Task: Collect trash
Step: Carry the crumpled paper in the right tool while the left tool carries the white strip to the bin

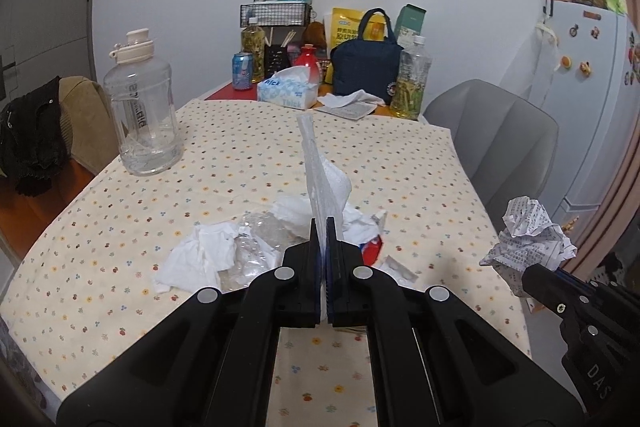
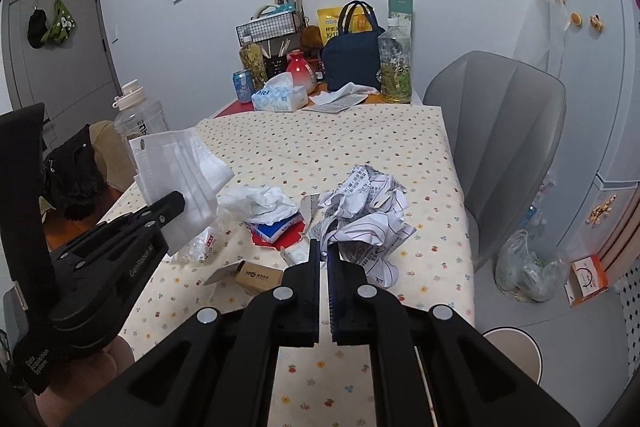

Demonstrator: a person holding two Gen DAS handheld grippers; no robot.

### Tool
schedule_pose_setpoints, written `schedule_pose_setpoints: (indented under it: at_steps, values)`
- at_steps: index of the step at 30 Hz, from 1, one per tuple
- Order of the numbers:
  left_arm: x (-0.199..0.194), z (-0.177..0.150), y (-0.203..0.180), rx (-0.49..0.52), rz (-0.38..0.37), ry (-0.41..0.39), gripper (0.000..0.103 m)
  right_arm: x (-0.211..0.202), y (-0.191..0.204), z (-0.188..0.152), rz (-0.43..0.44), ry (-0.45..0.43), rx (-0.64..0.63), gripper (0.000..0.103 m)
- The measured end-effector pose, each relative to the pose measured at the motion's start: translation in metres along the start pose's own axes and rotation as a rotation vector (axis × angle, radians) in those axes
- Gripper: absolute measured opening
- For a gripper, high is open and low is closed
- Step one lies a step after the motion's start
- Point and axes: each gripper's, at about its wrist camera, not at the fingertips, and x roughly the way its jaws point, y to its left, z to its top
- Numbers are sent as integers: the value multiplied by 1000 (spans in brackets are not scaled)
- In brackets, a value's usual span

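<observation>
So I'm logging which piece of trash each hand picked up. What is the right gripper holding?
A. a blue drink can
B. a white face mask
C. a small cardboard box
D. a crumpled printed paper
D: the right gripper is shut on the crumpled printed paper, lifted off the table; the white face mask is in the left gripper.

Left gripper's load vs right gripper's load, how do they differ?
The face mask in the left gripper is flat, pleated, plain white; the crumpled paper in the right gripper is a wadded ball covered in print. The face mask is pinched by its edge, the crumpled paper by its underside. Both are lifted clear of the table.
</observation>
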Motion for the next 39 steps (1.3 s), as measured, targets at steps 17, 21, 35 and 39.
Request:
schedule_pose_setpoints:
  at_steps: [17,21,35,39]
  values:
    - [6,-6,-88,104,-134,23,3,-37,-82,-8,-166,-29,116,5]
    - [14,-9,-108,124,-166,41,3,-44,-104,-13,-211,-29,150,5]
    - [38,-33,-191,237,-272,122,3,-48,-180,-42,-324,12,285,5]
    - [45,-44,-212,268,-290,151,3,-46,-202,-52,-339,29,323,5]
